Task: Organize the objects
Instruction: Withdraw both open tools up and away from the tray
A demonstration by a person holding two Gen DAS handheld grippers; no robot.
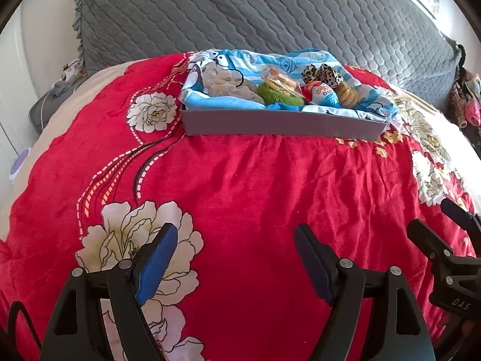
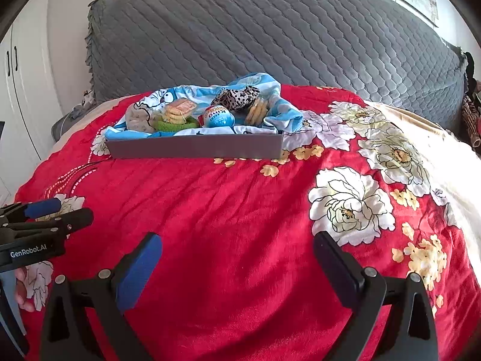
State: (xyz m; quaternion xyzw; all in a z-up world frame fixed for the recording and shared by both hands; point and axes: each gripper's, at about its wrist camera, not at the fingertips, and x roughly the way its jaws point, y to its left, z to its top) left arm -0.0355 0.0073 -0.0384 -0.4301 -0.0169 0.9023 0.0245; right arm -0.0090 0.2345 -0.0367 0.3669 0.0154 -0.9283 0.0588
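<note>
A shallow grey box (image 1: pixel 282 124) (image 2: pixel 195 149) sits on the red floral bedspread, far from both grippers. It is lined with a blue cartoon cloth (image 1: pixel 228 63) (image 2: pixel 168 96). Inside lie a green scrunchie (image 1: pixel 276 96) (image 2: pixel 174 124), a packet of biscuits (image 1: pixel 281 82) (image 2: pixel 179 109), a blue and red toy egg (image 1: pixel 323 93) (image 2: pixel 218 117), a leopard-print scrunchie (image 1: pixel 323 73) (image 2: pixel 236 97) and a beige one (image 1: pixel 348 94) (image 2: pixel 255 109). My left gripper (image 1: pixel 236 234) is open and empty above the bedspread. My right gripper (image 2: pixel 237 243) is open and empty too.
A grey quilted headboard cover (image 1: pixel 240 12) (image 2: pixel 270 30) rises behind the box. White wardrobe doors (image 2: pixel 18 96) stand at the left. Clothes hang at the far right (image 1: pixel 466 99). Red bedspread (image 1: pixel 255 186) lies between grippers and box.
</note>
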